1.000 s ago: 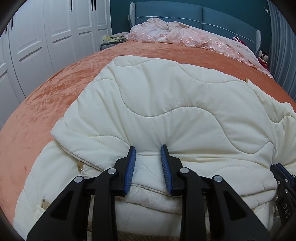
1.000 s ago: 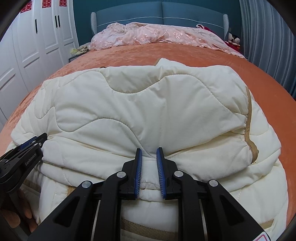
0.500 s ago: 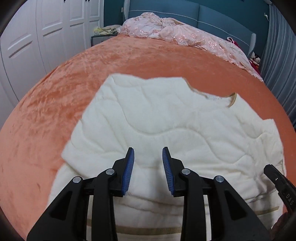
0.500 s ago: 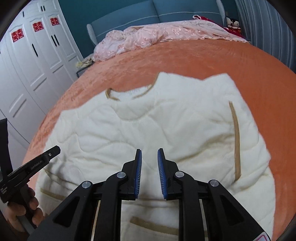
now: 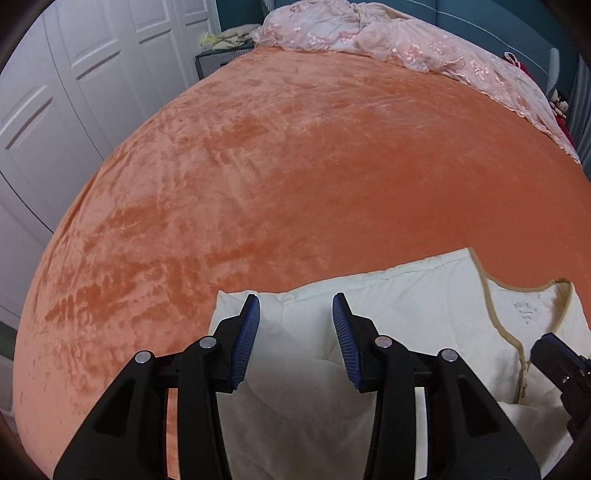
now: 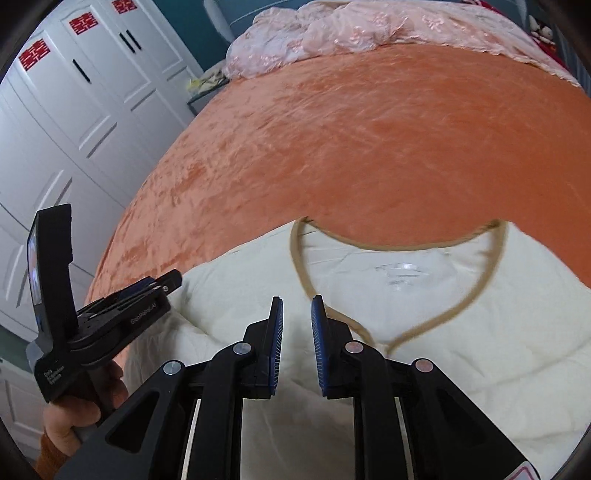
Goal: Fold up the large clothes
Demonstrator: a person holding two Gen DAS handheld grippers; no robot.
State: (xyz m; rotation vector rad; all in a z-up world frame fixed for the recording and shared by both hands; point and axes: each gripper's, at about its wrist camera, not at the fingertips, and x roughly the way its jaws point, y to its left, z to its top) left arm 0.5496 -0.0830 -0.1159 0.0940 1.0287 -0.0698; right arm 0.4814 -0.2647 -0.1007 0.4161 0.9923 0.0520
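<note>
A cream quilted jacket (image 5: pixel 406 332) with tan trim lies on the orange bed cover, its neckline (image 6: pixel 399 251) facing the far side. My left gripper (image 5: pixel 295 325) is open and empty above the jacket's left shoulder corner. My right gripper (image 6: pixel 297 325) is open and empty above the jacket just left of the collar opening. The left gripper also shows in the right wrist view (image 6: pixel 110 314), and the right gripper's tip shows at the right edge of the left wrist view (image 5: pixel 561 362).
The orange velvet bed cover (image 5: pixel 295 166) stretches far ahead. A pink lace blanket (image 5: pixel 388 33) is bunched at the headboard. White wardrobe doors (image 6: pixel 74 110) stand along the left side. A small bedside table (image 5: pixel 218 55) holds clutter.
Both grippers opened wider and pulled back toward me and upward. The jacket, earlier bulged up close in front, now lies flatter with its collar visible at the far edge.
</note>
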